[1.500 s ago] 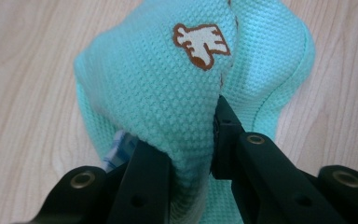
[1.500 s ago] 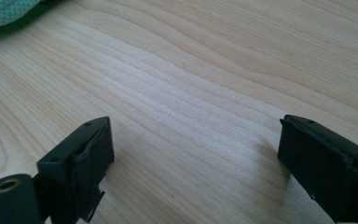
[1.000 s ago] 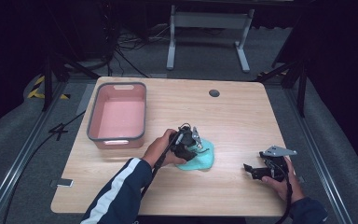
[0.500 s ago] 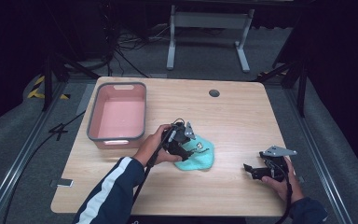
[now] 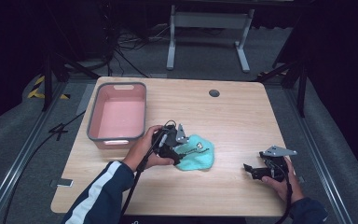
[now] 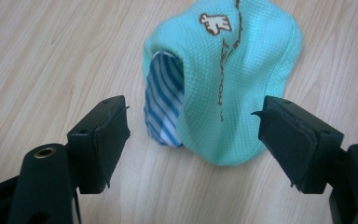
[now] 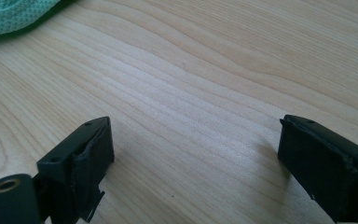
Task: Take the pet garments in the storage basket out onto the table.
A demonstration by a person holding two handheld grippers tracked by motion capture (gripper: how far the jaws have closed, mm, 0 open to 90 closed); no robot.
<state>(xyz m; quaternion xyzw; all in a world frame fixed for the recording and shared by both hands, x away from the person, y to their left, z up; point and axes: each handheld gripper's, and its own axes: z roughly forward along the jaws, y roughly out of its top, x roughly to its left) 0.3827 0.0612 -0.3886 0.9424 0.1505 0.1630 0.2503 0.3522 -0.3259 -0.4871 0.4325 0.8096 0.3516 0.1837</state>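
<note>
- Left gripper (image 6: 193,140) — jaws spread wide, just short of the teal cloth (image 6: 233,79) on the table (image 5: 242,116).
- Right gripper (image 7: 196,158) — released, over bare wood.

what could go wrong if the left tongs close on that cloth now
The left tongs stand open around the teal cloth, whose striped lining hangs out of a fold: they may pinch one layer and the cloth unfold. The pink bin sits close behind the left hand; a lift could bump it.
</note>
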